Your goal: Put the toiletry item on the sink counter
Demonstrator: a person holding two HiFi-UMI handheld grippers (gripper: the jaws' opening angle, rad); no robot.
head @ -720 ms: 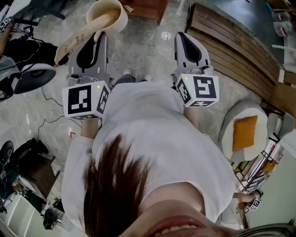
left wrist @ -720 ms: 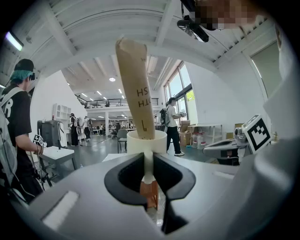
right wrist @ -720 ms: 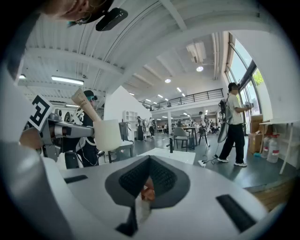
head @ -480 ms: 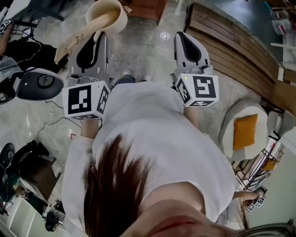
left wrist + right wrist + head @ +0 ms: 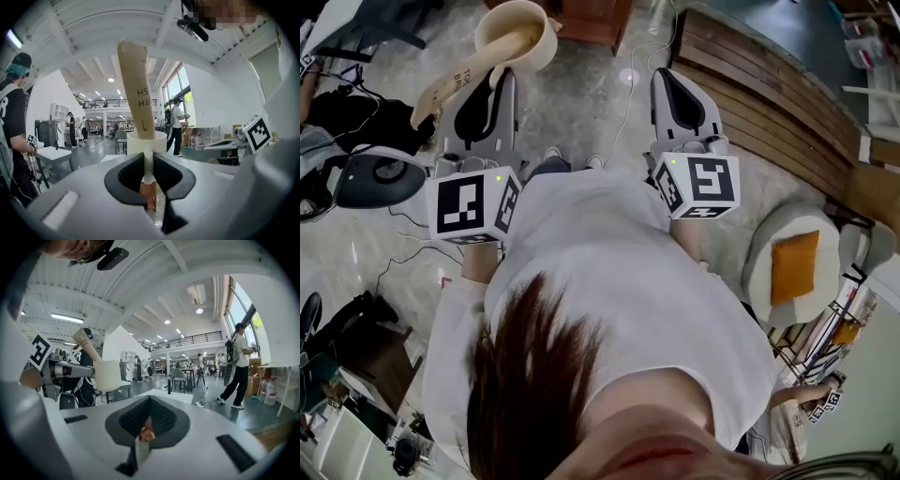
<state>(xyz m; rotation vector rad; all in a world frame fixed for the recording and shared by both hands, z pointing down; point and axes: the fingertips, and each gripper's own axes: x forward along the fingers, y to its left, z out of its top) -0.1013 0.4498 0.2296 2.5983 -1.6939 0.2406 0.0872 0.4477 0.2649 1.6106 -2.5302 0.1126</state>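
In the head view a cream cup [image 5: 517, 34] with a tan toothpaste tube [image 5: 450, 84] leaning out of it is held over the marble floor. My left gripper [image 5: 499, 73] is shut on the cup's wall. The left gripper view shows the cup [image 5: 146, 143] just past the closed jaws, with the tube [image 5: 137, 91] rising from it. My right gripper [image 5: 662, 73] is level with the left one, about a shoulder's width to its right, shut with nothing in it. The right gripper view shows its closed jaws [image 5: 144, 433] and, off to the left, the cup [image 5: 108, 375] and tube [image 5: 86, 345].
A wooden slatted counter front [image 5: 769, 98] runs along the right. A round stool with an orange cushion [image 5: 795, 266] stands at lower right. Cables [image 5: 394, 248] and a dark round device [image 5: 380, 176] lie on the floor at left. A person in black [image 5: 11, 122] stands close by.
Both grippers keep their places and their hold. The dark round device on the floor at left has shifted slightly; the view has drifted a little.
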